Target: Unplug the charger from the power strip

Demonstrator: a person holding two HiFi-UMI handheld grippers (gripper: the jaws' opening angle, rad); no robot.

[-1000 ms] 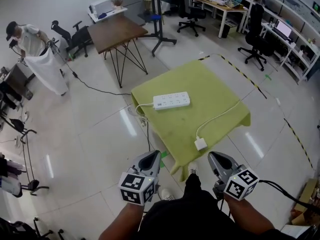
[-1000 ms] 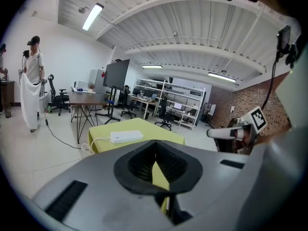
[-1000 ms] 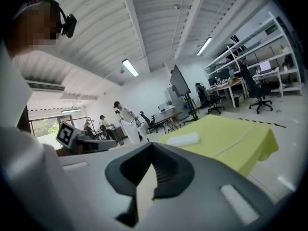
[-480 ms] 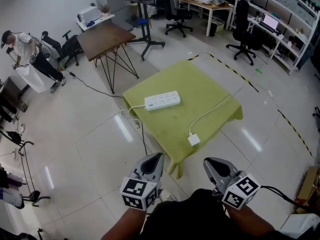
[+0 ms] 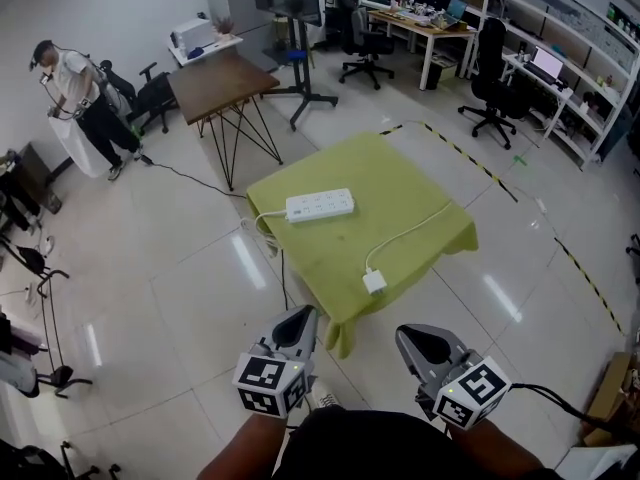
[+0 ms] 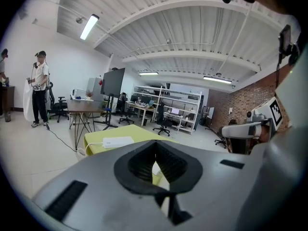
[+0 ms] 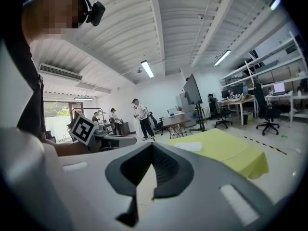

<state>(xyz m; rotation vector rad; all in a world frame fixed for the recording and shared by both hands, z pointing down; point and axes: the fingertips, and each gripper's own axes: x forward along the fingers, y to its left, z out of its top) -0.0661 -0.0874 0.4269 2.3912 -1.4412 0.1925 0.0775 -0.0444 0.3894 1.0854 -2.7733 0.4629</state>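
White charger (image 5: 374, 282) flat on the green-covered table (image 5: 420, 183), close to the near edge, unplugged and well apart from the power strip (image 5: 319, 205). Small squarish block, so no clear long axis; cable end turned to the far side, prong side too small to make out. Thin white cable (image 5: 412, 228) out of that far face, curving far and to the right, over the table's right edge.

Power strip farther back and to the left, long axis running left to right, right end tipped slightly far. Its cord (image 5: 262, 218) out of the left end and down over the left edge of the table.

Nearer than the table, over the pale tiled floor: left gripper (image 5: 303, 312) and right gripper (image 5: 405, 334), side by side, both aimed at the table's near corner, touching nothing. Jaws of each clenched tip to tip, nothing between them.

Beyond, to the far left: a brown wooden table (image 5: 220, 76) and a person (image 5: 75, 93) standing.
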